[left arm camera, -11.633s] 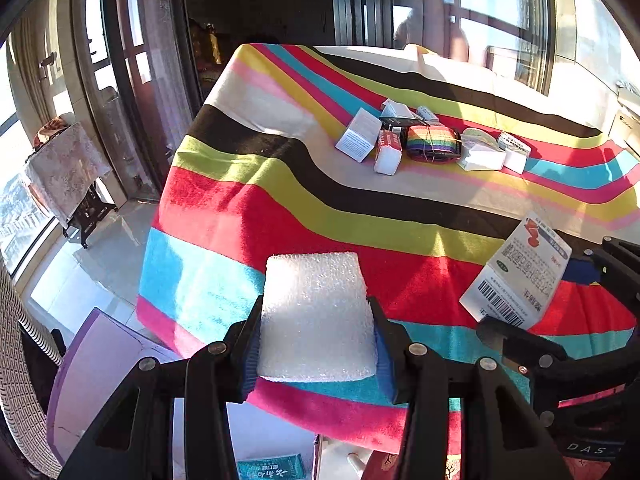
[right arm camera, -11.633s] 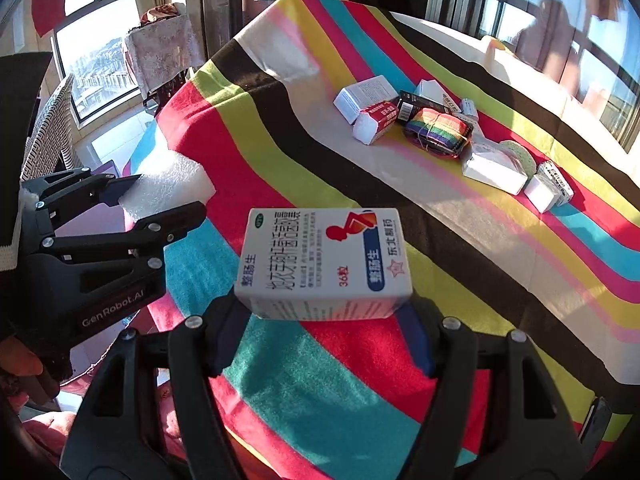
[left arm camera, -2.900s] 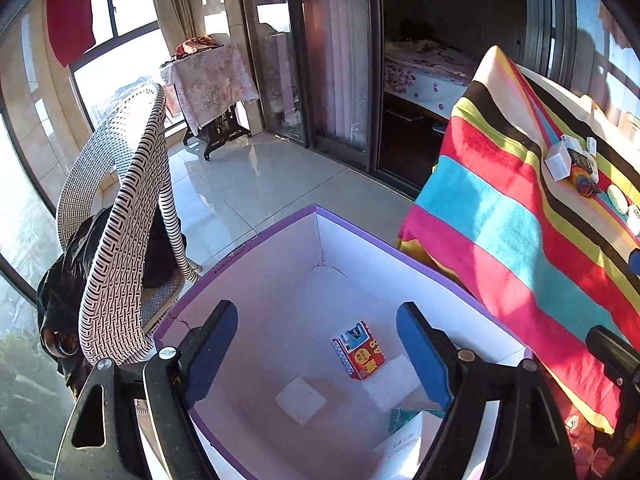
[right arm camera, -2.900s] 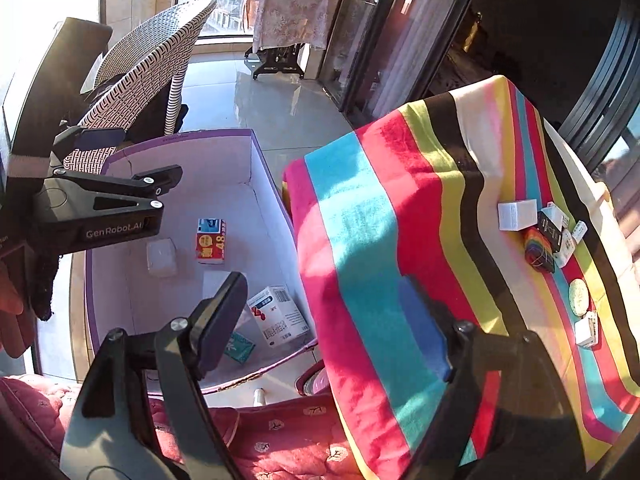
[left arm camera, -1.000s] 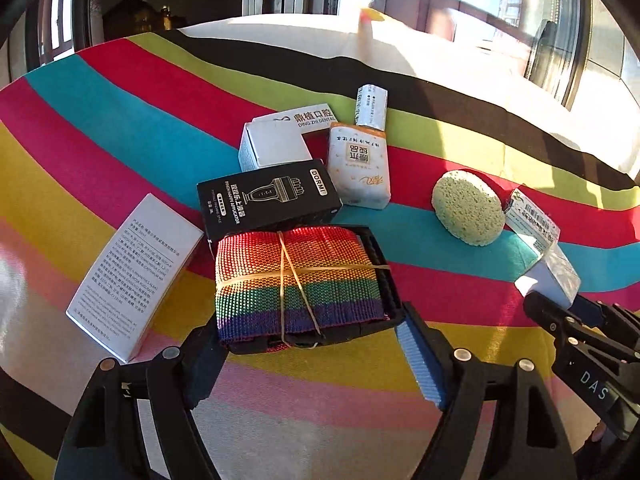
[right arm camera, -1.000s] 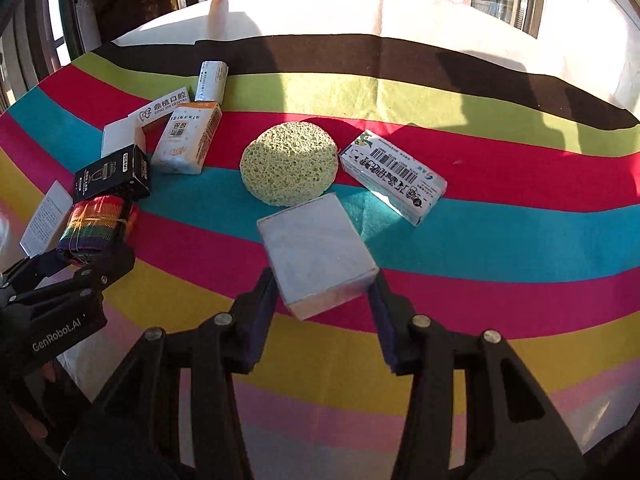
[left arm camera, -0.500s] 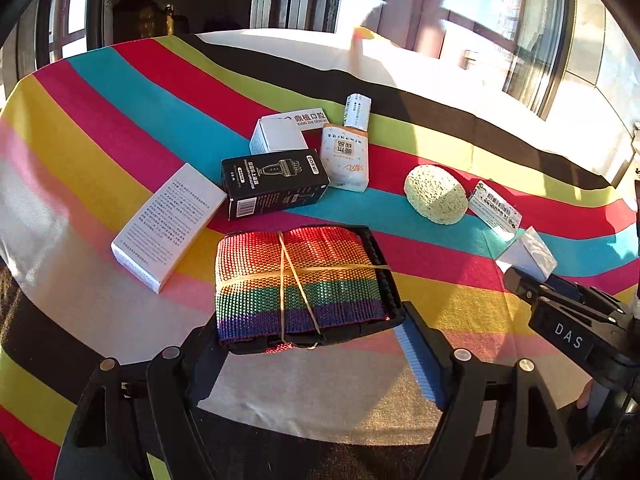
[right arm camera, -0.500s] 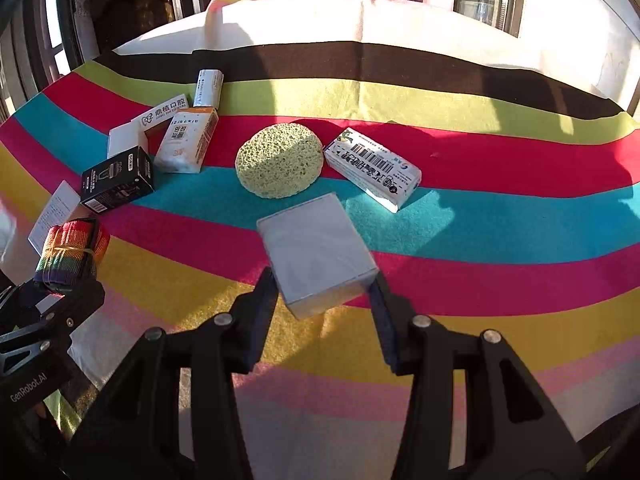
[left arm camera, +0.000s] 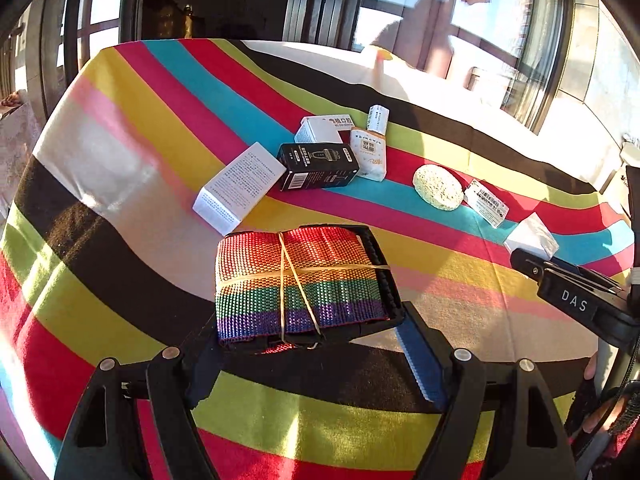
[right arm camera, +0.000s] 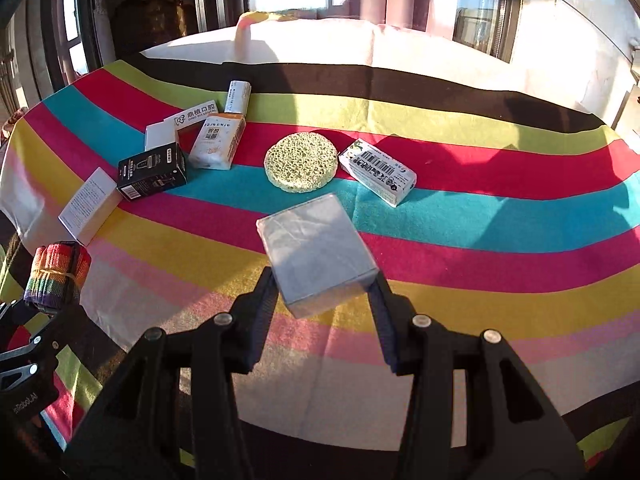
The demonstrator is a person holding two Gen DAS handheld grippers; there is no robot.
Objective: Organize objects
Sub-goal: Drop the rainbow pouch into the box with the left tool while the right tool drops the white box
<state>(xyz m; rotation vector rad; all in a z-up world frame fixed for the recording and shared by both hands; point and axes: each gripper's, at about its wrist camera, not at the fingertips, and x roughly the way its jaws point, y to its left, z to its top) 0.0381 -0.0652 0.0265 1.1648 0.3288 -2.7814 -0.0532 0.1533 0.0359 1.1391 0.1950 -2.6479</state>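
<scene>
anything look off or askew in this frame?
Nothing damaged or spilled. Only oddity: the clear-wrapped white box sits skewed in the right gripper, corner forward. The rainbow woven strap roll sits square in the left gripper.

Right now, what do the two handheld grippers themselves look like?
Both are matte black plastic frames with silver screws. The left gripper has blue ribbed pads inside its jaws; the right gripper shows dark pads. White lettering marks their sides: "DAS" on the right gripper, a partly hidden logo on the left gripper.

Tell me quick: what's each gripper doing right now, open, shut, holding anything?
Left gripper: shut on the rainbow strap bundle, lifted off the striped cloth.
Right gripper: shut on the plastic-wrapped white box.
</scene>
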